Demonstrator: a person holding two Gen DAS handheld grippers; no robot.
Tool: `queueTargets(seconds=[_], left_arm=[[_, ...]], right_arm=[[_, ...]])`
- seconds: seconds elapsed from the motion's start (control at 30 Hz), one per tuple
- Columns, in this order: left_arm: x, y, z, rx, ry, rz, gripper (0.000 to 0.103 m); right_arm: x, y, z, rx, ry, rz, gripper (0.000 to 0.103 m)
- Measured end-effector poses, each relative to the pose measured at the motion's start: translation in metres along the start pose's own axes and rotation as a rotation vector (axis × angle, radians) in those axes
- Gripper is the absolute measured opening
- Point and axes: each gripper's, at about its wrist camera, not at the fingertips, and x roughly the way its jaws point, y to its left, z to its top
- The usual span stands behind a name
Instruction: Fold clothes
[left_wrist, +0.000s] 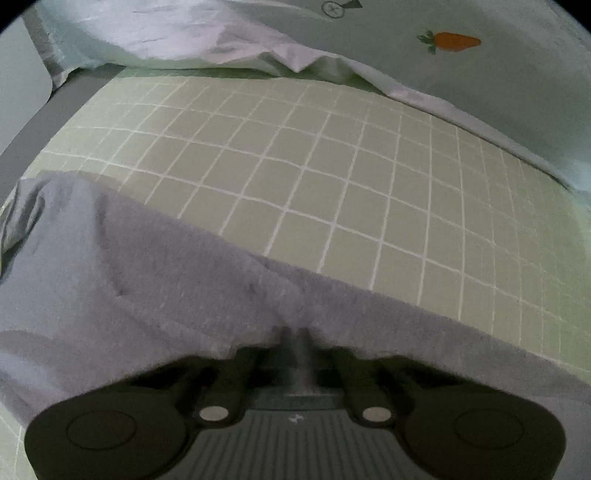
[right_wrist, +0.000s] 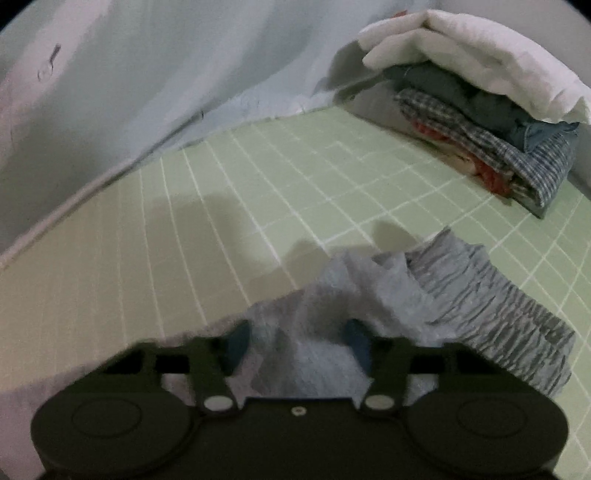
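Left gripper (left_wrist: 293, 338) — black, two-fingered, jaws drawn together on a fold of the grey-blue soft cotton garment (left_wrist: 155, 280), which drapes over the near edge of the pale green white-gridded sheet (left_wrist: 332, 177). Right gripper (right_wrist: 295, 339) — blue-padded fingers (right_wrist: 356, 341) partly apart, bunched cloth of the same garment and its gathered elastic waistband (right_wrist: 498, 302) lying between them; whether the pads press on it cannot be told. Beyond the garment on the sheet: pale blue carrot-print bedding (left_wrist: 480, 74) along the far edge; a stack of folded clothes (right_wrist: 480, 122), white on top, checked below, at the far right.
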Motion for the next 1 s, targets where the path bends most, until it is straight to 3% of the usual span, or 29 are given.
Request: queueTargets(seconds=[0.03, 0.07, 0.1, 0.23, 0.4, 0.53, 0.57, 0.6, 0.67, 0.73, 0.83, 0.9, 1.0], left_arm=[[-0.002, 0.003, 0.002, -0.015, -0.009, -0.006, 0.002], [-0.006, 0.006, 0.004, -0.030, -0.021, -0.011, 0.002], [-0.009, 0.009, 0.006, -0.044, -0.034, -0.017, 0.002], [-0.027, 0.026, 0.020, -0.141, -0.104, -0.088, 0.002], [-0.043, 0.045, 0.034, -0.256, -0.237, -0.266, 0.002], [-0.028, 0.034, 0.036, -0.227, -0.198, -0.183, 0.007], [-0.026, 0.033, 0.033, -0.223, -0.183, -0.145, 0.013], [-0.025, 0.034, 0.030, -0.218, -0.177, -0.125, 0.018], [-0.026, 0.039, 0.023, -0.211, -0.176, -0.119, 0.045], [-0.028, 0.046, 0.016, -0.211, -0.167, -0.116, 0.055], [-0.030, 0.056, 0.002, -0.203, -0.138, -0.074, 0.057], [-0.028, 0.060, -0.008, -0.181, -0.108, -0.046, 0.060], [-0.027, 0.068, -0.025, -0.158, -0.068, -0.014, 0.060]], right_arm=[[0.003, 0.000, -0.001, -0.014, 0.017, -0.004, 0.021], [0.004, -0.003, -0.003, -0.013, 0.026, 0.001, 0.003], [0.005, -0.006, -0.005, -0.013, 0.036, 0.005, 0.001], [-0.003, -0.016, -0.012, -0.031, 0.004, -0.025, 0.001], [-0.011, -0.025, -0.016, -0.038, -0.028, -0.045, 0.000], [-0.013, -0.025, -0.015, -0.022, -0.065, -0.014, 0.003], [-0.015, -0.024, -0.013, -0.018, -0.079, -0.017, 0.010], [-0.018, -0.024, -0.011, -0.013, -0.096, -0.021, 0.027], [-0.025, -0.027, -0.008, 0.002, -0.145, -0.031, 0.045], [-0.030, -0.030, -0.006, -0.006, -0.170, -0.037, 0.047], [-0.025, -0.036, -0.002, -0.031, -0.162, -0.079, 0.060], [-0.019, -0.044, -0.001, -0.036, -0.150, -0.114, 0.077], [-0.014, -0.056, -0.001, -0.030, -0.147, -0.162, 0.080]])
